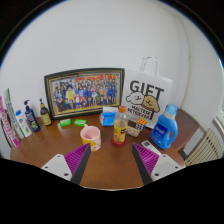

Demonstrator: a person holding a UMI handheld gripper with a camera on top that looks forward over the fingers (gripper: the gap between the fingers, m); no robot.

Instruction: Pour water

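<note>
Gripper view: claw (112, 163) apart, pink cup (91, 137) and bottle (120, 127) beyond, contents unclear.

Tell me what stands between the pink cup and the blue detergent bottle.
In the gripper view, an orange-capped bottle stands between pink cup and blue detergent bottle.

Soft, even indoor light is falling across the worktop (60, 150), shadows staying faint, while fisheye distortion is bending everything near the edges.

Wooden table (60, 150); pink cup (91, 137), bottle (120, 128), framed photo (84, 92), gift bag (148, 101)
</note>
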